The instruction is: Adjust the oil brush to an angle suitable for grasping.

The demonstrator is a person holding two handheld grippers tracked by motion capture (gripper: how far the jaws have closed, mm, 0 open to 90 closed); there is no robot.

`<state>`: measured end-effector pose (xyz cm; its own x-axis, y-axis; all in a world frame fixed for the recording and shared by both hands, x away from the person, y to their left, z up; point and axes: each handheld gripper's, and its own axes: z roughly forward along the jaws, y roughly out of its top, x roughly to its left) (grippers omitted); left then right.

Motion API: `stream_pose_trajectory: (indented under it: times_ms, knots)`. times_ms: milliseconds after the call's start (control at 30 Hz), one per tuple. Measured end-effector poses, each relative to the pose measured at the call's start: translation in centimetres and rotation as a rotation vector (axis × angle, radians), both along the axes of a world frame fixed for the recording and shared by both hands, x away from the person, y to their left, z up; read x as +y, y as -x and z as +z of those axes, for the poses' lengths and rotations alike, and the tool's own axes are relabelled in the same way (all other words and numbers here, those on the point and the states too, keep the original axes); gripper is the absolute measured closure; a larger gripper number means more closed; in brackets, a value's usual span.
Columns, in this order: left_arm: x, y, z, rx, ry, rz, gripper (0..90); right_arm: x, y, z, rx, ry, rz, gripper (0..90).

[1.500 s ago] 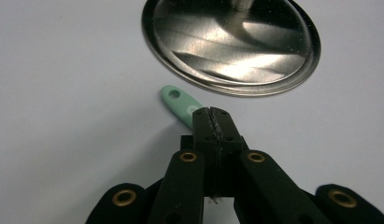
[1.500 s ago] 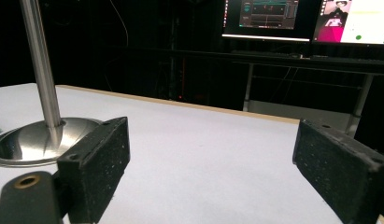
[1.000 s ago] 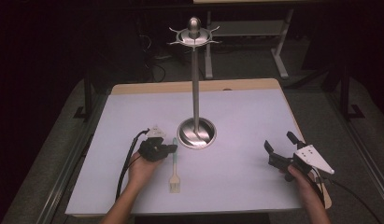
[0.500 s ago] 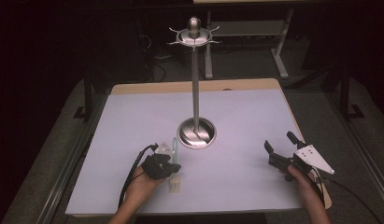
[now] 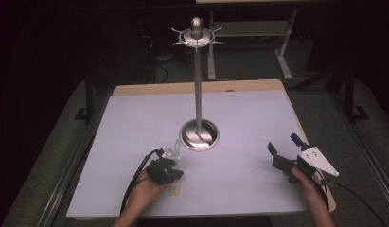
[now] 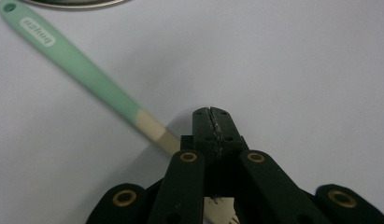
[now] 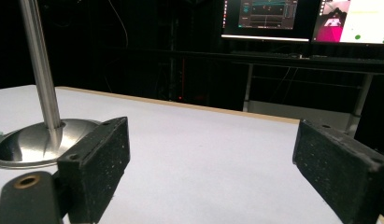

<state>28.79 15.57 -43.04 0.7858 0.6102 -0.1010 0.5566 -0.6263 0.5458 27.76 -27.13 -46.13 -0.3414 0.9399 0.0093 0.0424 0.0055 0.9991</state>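
The left gripper (image 5: 169, 166) had been brought back toward six o'clock, over the green-handled brush (image 6: 82, 70); its jaws were clenched, empty, with the brush lying flat just beside them, its handle end near the stand's base (image 5: 199, 136). A grasp was likely being prepared. The right gripper (image 5: 283, 147) was held released at four o'clock. The white surface (image 5: 258, 118) was ringed by a dark room.

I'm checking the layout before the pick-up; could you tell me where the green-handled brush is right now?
In the high view the green-handled brush lies on the white mat, left of centre, under the left gripper, its handle tip reaching the stand's round base.
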Motion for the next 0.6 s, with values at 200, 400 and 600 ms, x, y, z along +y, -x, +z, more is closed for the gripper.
stream_pose_trajectory:
  times_ms: [200,400,600]
  knots:
    - [1.2,0.3,0.1,-0.007,-0.019,0.018,90.0,0.0,0.0,0.0,-0.001,0.003,-0.002,10.4]
    - [2.6,0.6,0.3,-0.014,-0.064,0.041,90.0,0.1,0.0,0.0,-0.001,0.007,-0.002,10.4]
    - [3.4,0.7,0.5,-0.027,-0.100,0.059,90.0,0.1,0.0,0.0,-0.002,0.007,-0.004,10.4]
